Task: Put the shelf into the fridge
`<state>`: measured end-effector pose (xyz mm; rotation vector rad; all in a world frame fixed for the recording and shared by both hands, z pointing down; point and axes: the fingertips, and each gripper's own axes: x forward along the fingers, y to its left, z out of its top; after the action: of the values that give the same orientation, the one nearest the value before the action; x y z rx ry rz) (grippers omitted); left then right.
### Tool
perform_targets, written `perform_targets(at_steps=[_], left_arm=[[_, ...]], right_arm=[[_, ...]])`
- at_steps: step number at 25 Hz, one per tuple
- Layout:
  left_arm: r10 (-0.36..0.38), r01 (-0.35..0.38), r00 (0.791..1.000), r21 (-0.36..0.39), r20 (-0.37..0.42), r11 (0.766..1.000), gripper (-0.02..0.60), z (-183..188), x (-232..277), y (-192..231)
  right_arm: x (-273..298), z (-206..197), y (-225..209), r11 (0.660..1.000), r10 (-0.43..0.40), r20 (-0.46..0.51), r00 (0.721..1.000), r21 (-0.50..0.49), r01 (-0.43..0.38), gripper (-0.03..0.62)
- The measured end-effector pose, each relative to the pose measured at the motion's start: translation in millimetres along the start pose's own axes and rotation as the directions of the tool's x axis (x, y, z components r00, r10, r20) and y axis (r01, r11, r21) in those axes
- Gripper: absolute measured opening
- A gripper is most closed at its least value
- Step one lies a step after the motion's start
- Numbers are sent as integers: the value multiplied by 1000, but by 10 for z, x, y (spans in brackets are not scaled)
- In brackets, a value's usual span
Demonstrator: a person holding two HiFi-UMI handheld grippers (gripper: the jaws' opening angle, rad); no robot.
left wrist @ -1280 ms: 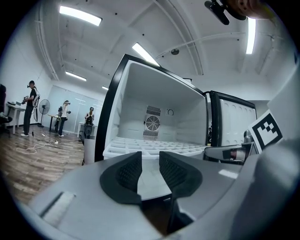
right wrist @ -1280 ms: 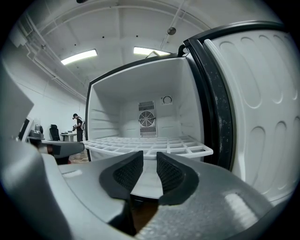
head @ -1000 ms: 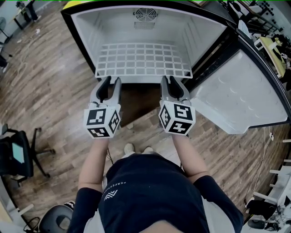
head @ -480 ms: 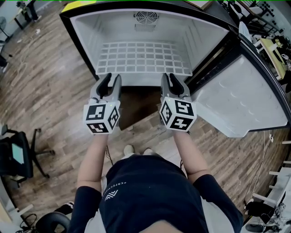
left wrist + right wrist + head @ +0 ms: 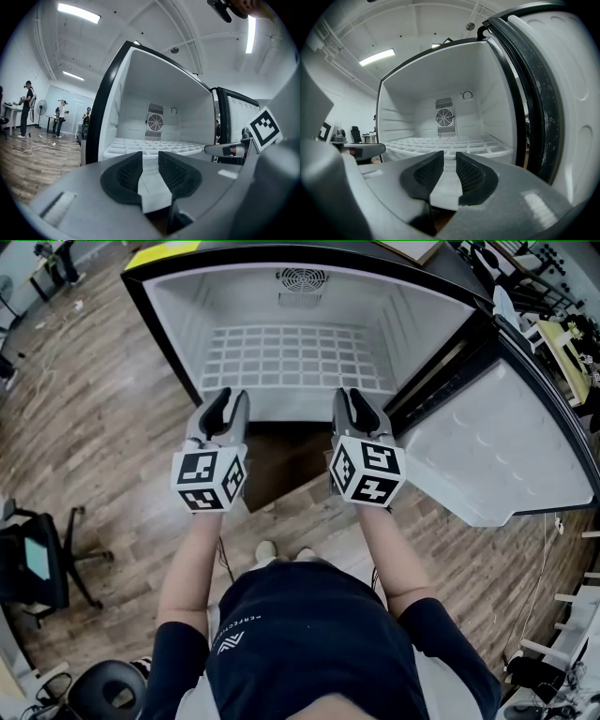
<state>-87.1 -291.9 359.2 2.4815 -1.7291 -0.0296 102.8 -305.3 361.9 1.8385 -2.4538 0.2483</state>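
The white grid shelf [image 5: 295, 357] lies flat inside the open white fridge [image 5: 169, 315], its front rim near the cabinet's opening. My left gripper [image 5: 228, 395] and right gripper [image 5: 354, 395] point at that front rim, a shelf-width apart, with their tips at its edge. In the left gripper view the shelf [image 5: 154, 147] sits just past the left gripper [image 5: 150, 157], whose jaws are closing with a narrow gap between the pads. In the right gripper view the right gripper [image 5: 450, 157] shows the same gap before the shelf [image 5: 450, 143]. Only white shows through each gap; I see no pad pressing on anything.
The fridge door [image 5: 497, 446] stands swung open at the right, close beside my right gripper. A fan grille [image 5: 302, 277] sits in the fridge's back wall. An office chair [image 5: 37, 563] stands on the wooden floor at the left. People stand far off [image 5: 28, 108].
The shelf has slid deeper into the fridge, and both grippers have moved forward with its front rim.
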Motion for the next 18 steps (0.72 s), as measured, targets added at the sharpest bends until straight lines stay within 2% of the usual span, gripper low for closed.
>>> perform_targets(at_steps=[9,18], left_arm=[[-7,7,1000,3,6,1000,91,20,66,55],[-22,22,1000,-6,6,1000,102,56,180,95]], right_arm=[[80,29,-23,1000,-3,-3,1000,10,3,74],[205,67,-55,1000,-8,-15,1000,-10,8,67]])
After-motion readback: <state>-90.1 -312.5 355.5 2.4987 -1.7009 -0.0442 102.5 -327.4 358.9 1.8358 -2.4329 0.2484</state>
